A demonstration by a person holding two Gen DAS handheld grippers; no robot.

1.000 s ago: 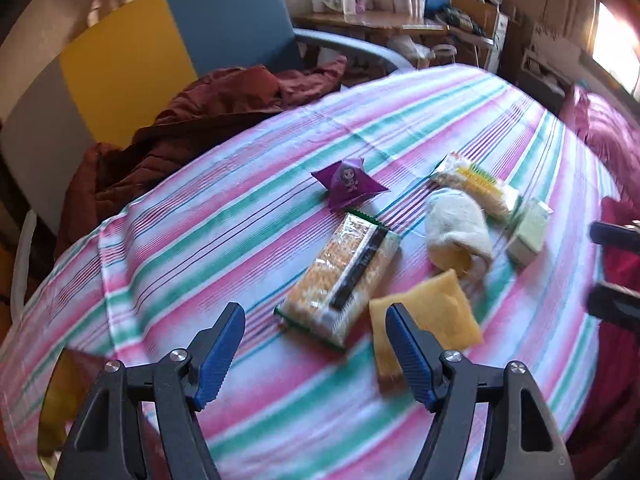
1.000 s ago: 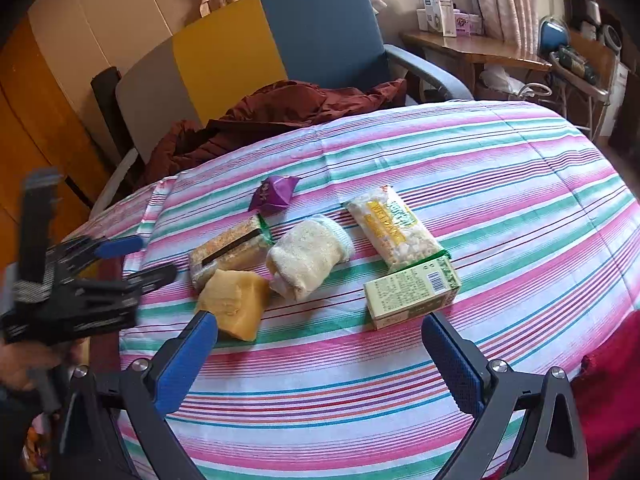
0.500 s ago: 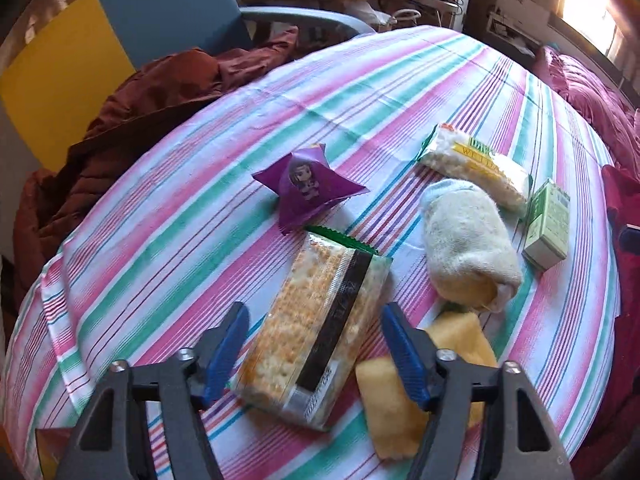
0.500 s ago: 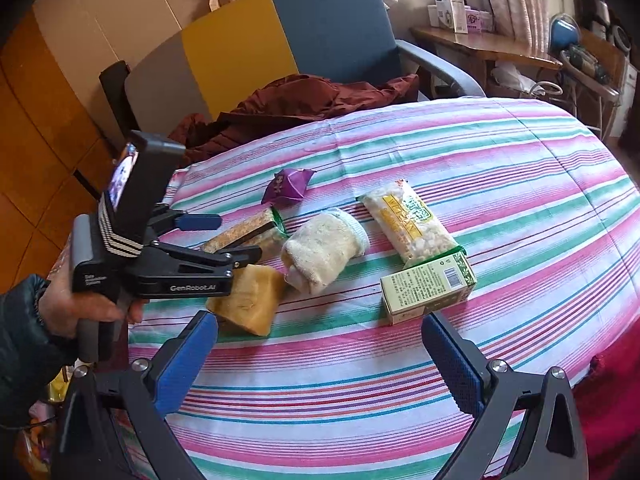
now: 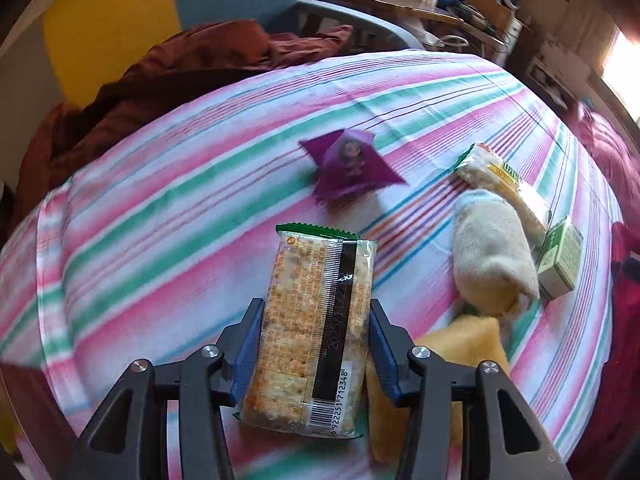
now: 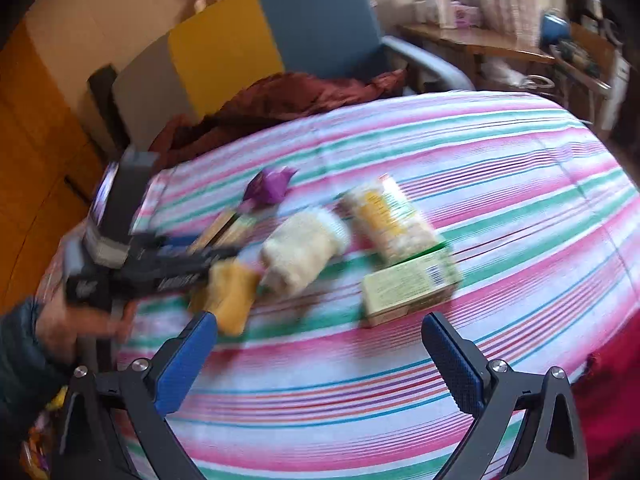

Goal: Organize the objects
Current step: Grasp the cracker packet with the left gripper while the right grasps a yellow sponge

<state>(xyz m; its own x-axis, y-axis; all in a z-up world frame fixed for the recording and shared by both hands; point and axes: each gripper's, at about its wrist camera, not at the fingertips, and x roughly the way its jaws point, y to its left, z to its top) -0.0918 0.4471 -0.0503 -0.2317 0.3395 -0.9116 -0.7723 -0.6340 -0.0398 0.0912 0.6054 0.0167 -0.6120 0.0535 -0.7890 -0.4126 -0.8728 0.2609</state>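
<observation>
Now the left gripper [image 5: 314,344] has just closed its jaws onto the cracker packet [image 5: 316,332] lying on the striped table [image 5: 168,216], so, I judge, the first item is ready to lift. The right gripper [image 6: 320,360] hovers open nearby, an armchair [image 6: 280,40] behind.

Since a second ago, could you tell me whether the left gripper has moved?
Yes. The left gripper has come down toward the striped tablecloth, its jaws closing around the cracker packet.
</observation>
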